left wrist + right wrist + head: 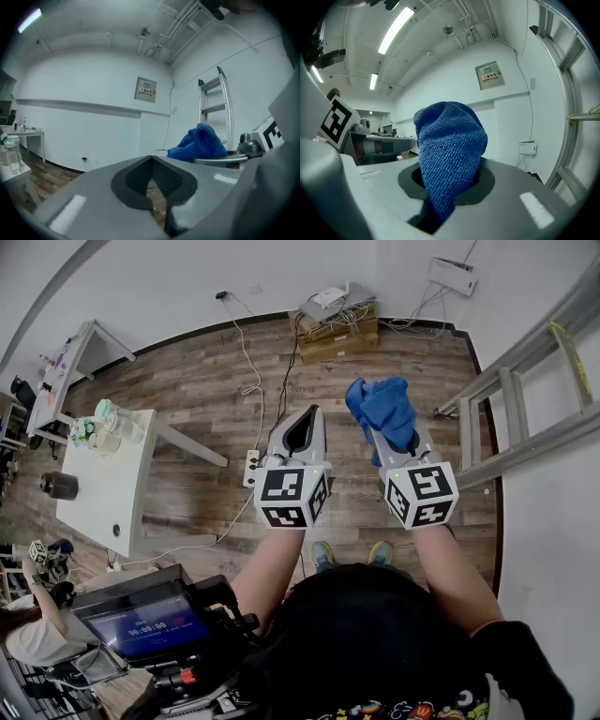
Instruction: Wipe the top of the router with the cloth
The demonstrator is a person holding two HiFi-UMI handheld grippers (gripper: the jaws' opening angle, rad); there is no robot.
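head view: the left gripper (302, 432) and right gripper (392, 432) are held side by side over the wooden floor (197, 371), well off the near long edge of the white desk (98, 488). the blue cloth (382, 407) bunches out of the right one. a white box (453, 276) with cables, maybe the router, sits on the far wall, well away from the desk. left gripper view: its jaws meet at the tips with nothing between them; the cloth (199, 143) shows just beside them. right gripper view: its jaws are clamped on the cloth (447, 150), which stands up in a lump.
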